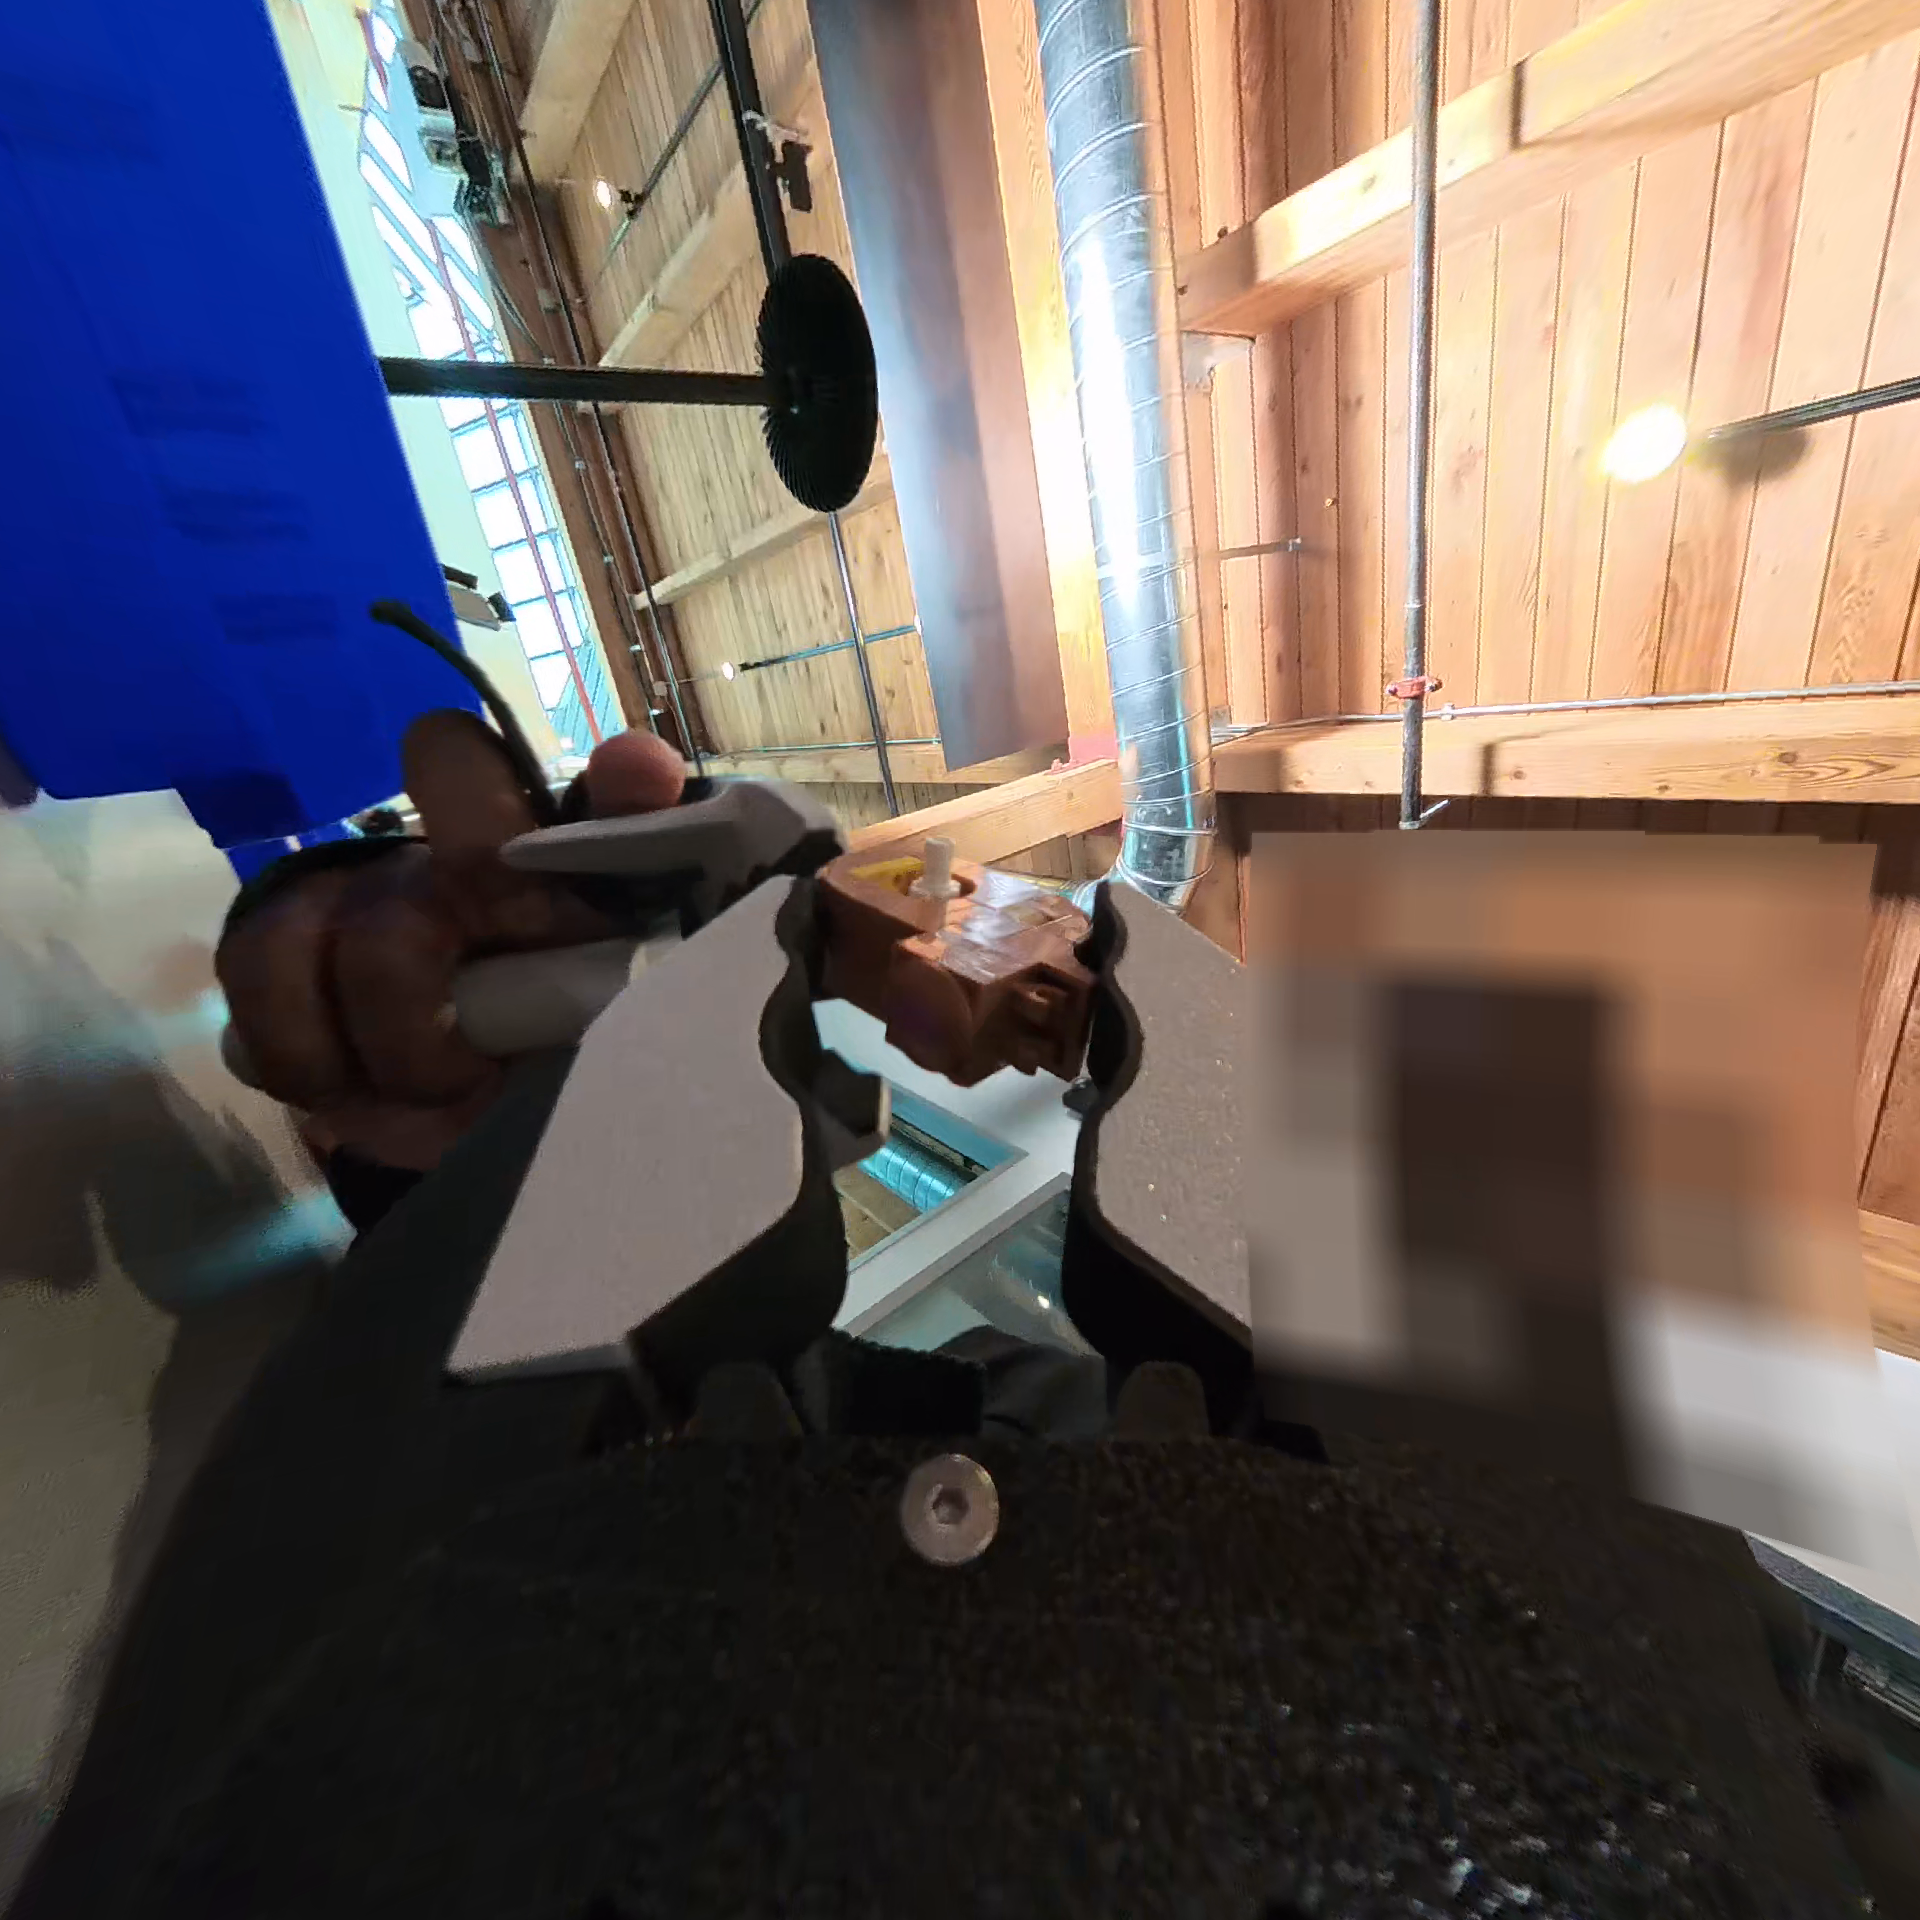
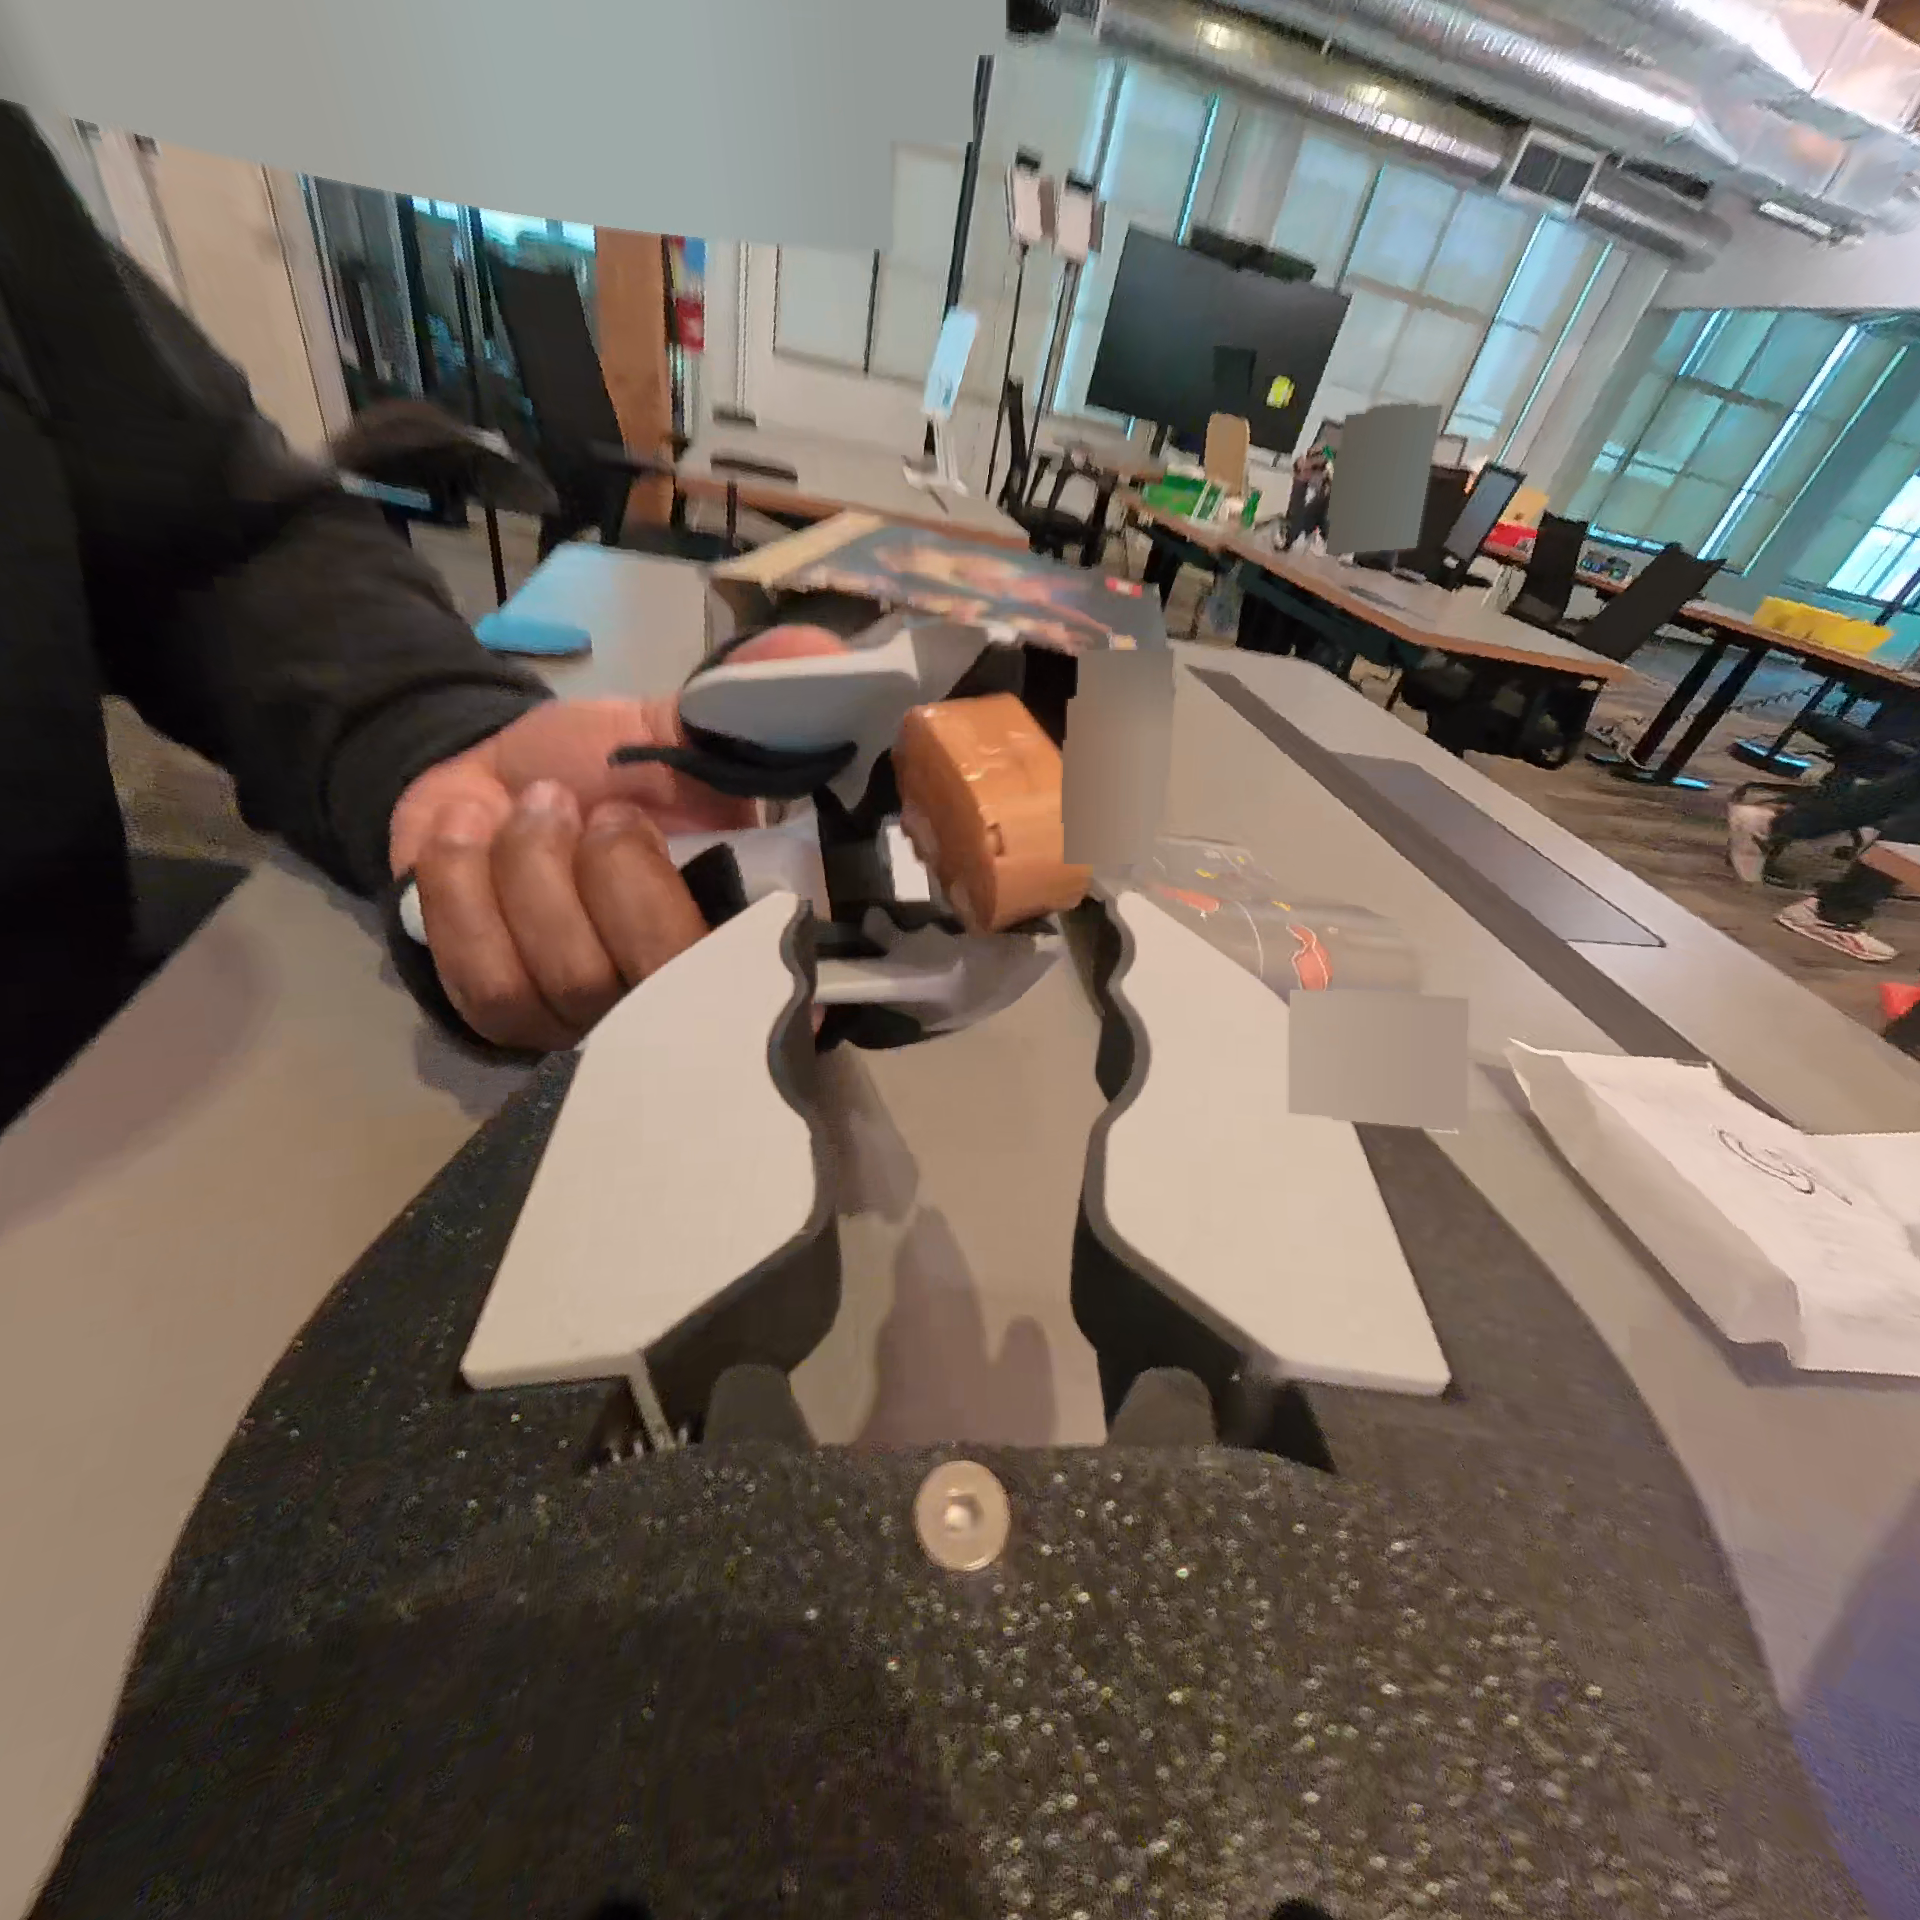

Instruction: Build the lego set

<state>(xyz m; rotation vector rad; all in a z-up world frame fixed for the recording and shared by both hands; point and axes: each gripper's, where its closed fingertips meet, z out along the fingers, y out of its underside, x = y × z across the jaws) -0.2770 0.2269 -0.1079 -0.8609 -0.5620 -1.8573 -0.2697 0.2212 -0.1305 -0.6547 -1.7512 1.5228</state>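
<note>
While apparently clamped, brown lego piece point(image 1: 961, 966) spans left jaws.

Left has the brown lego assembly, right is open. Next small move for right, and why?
Probably ease the right gripper forward a little so its jaws straddle the brown lego assembly, then close. Its jaws stand open and empty, the assembly sits just past their tips, and the left gripper clamps it from the other side.

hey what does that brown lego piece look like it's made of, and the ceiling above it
Brown lego piece: likely hard moulded plastic, smooth with crisp edges, clear glossy tiles on top, held in the left claw. Ceiling: wood, judging by visible grain, knots and plank seams.
</note>
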